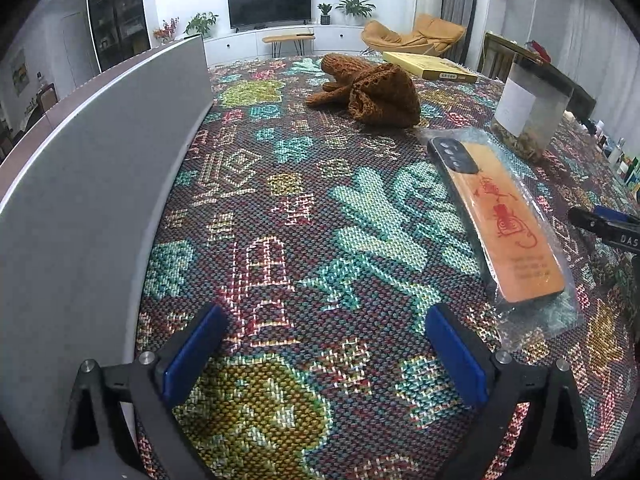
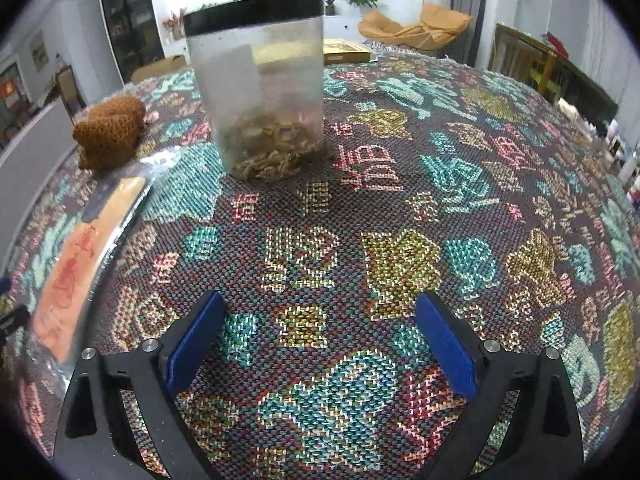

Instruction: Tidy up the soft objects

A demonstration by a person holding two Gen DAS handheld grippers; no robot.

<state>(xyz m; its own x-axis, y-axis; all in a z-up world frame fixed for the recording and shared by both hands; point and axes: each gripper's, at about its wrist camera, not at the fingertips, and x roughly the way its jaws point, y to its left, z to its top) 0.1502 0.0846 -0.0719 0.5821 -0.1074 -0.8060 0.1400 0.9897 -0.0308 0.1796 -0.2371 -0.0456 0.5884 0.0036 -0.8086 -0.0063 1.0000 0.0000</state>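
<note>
Knitted brown garment: crumpled on the woven tablecloth, far side, well apart from both grippers.
Phone case in plastic sleeve: flat, nearer.
Lidded clear jar: upright.
Left gripper: jaws spread, empty.
Right gripper: jaws spread, empty.

Surface cloth — dark weave with teal, mustard and red motifs. Knitted item rust-brown; phone case orange with red drawing — jar lid black.
</note>
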